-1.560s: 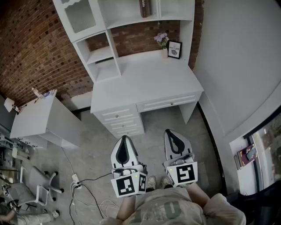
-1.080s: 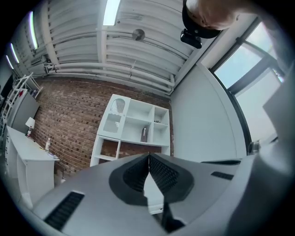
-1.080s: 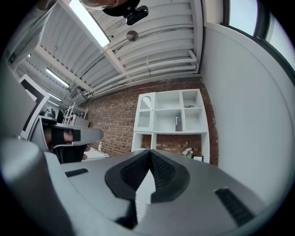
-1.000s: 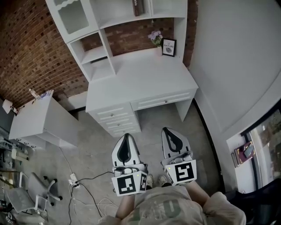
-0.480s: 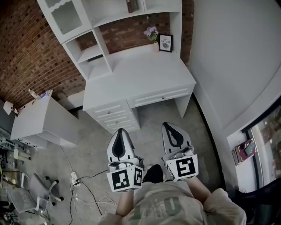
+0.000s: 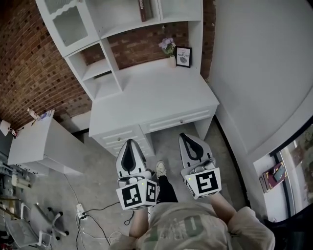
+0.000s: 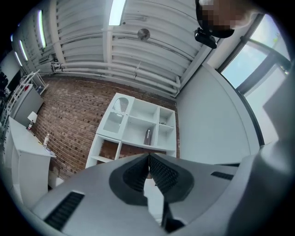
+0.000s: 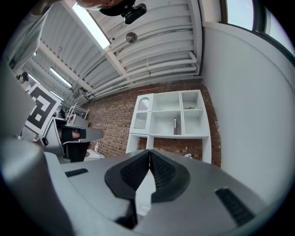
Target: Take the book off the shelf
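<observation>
1. Your left tool (image 6: 130, 142) and right tool (image 6: 188, 136) are both pressed together and empty, above the grey floor (image 6: 98, 176).
2. The book (image 6: 143, 10) stands upright in the shelf (image 6: 131, 28) over the white desk (image 6: 146, 97), against the brick wall (image 6: 29, 58).

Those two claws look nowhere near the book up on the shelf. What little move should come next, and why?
Probably step up to the desk and lift the right gripper toward the book, opening its jaws. The book stands upright high in the shelf; the left gripper and the right one hang low, shut, empty, short of the desk.
</observation>
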A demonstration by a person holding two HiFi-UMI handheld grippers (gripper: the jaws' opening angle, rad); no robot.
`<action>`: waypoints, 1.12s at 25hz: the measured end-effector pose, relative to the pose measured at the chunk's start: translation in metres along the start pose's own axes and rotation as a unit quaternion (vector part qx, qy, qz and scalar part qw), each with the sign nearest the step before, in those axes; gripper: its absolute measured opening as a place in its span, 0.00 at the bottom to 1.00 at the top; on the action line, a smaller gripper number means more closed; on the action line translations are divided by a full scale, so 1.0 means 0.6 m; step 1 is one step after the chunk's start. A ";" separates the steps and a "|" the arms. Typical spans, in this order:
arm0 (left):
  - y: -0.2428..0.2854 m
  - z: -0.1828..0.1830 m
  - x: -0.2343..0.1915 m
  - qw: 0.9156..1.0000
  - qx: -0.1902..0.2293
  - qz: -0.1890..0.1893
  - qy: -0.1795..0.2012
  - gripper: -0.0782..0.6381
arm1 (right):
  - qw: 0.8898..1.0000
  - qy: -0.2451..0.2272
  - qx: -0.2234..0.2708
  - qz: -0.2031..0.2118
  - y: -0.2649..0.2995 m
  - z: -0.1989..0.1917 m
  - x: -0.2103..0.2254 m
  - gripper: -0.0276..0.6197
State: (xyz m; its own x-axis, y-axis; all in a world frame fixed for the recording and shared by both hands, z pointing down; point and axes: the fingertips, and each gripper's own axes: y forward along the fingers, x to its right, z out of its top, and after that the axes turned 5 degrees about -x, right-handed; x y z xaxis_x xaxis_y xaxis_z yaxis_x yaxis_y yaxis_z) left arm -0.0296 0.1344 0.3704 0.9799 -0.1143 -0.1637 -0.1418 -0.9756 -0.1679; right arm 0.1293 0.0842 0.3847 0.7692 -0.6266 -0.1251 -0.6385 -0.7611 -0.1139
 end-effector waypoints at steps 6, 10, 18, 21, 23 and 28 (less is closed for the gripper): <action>0.162 -0.022 -0.045 0.999 -0.001 -0.030 -0.024 0.13 | 0.999 -0.022 0.009 -0.022 0.141 0.001 0.047 0.07; 0.273 -0.024 -0.070 0.998 0.008 -0.045 -0.030 0.13 | 0.999 -0.021 -0.003 -0.038 0.243 -0.014 0.088 0.07; 0.511 -0.041 -0.139 0.996 -0.005 -0.075 -0.041 0.13 | 0.998 -0.011 -0.022 -0.051 0.488 -0.028 0.142 0.07; 0.597 -0.035 -0.155 0.996 -0.007 -0.084 -0.039 0.13 | 0.998 -0.019 -0.030 -0.052 0.571 -0.022 0.160 0.07; 0.647 -0.032 -0.159 0.996 -0.007 -0.088 -0.032 0.13 | 0.998 -0.023 -0.032 -0.054 0.619 -0.019 0.178 0.07; 0.736 -0.028 -0.170 0.995 -0.008 -0.098 -0.030 0.13 | 0.998 -0.015 -0.029 -0.050 0.715 -0.017 0.197 0.07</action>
State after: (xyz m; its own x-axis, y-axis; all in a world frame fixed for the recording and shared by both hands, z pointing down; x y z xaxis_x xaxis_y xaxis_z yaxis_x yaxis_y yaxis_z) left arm -0.1896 -0.2880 0.3295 0.9784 0.0884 -0.1868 0.0528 -0.9808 -0.1876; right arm -0.0534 -0.3184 0.3311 0.8280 -0.5417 -0.1449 -0.5547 -0.8290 -0.0707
